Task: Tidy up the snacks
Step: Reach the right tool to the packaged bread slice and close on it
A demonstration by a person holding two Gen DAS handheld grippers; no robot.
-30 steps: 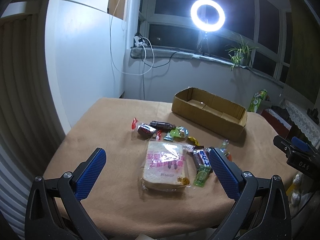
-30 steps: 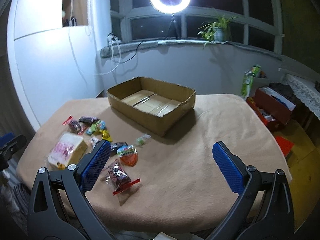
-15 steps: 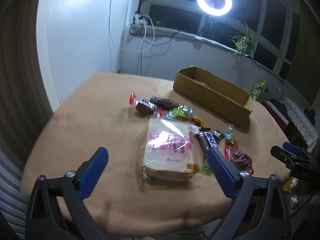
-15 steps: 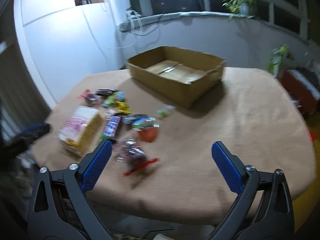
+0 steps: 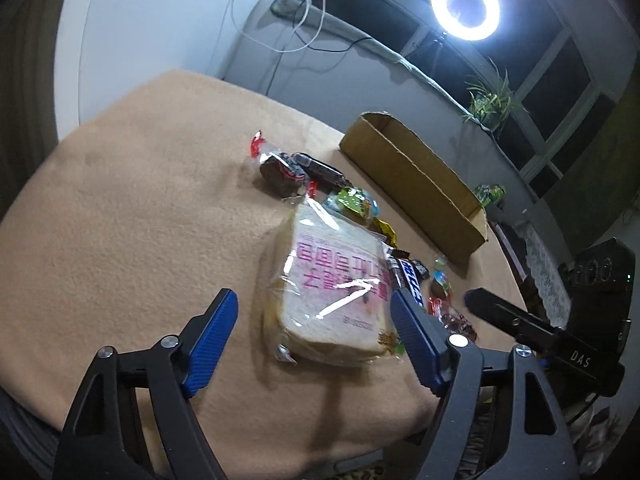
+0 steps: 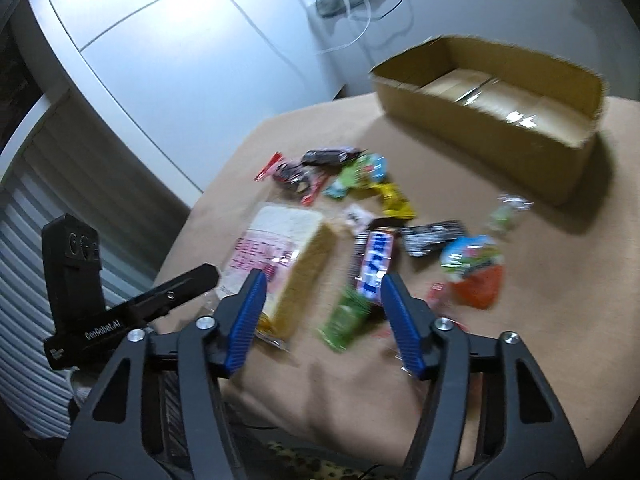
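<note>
Snack sort, early stage. I see nothing packed yet: the open brown cardboard box [image 6: 492, 108] at the far side of the tan-cloth-covered bench [image 5: 120, 240] shows only its bare taped floor. All snacks lie loose on the cloth, near side of the box.

Left hand-held gripper [image 5: 314, 336]: blue pads apart and closing, straddling the clear-wrapped white bread sandwich pack with pink lettering [image 5: 336, 284]. I judge the pads are not yet pressing it; a gap shows on the left side.

Right hand-held gripper [image 6: 322, 312]: pads apart, closing, nothing clamped. Between them, further out, lie the small green wrapped snack [image 6: 344, 320] and the near end of the blue-and-white lettered chocolate bar [image 6: 376, 264]. View is motion-blurred, so I cannot tell which one it aims for.

Left over: sandwich pack, chocolate bar, green snack, the orange-and-blue jelly cup [image 6: 474, 272], the yellow candy [image 6: 394, 200], the dark wrapped pieces [image 6: 328, 157] at the far left of the pile. Essentially everything remains.
</note>
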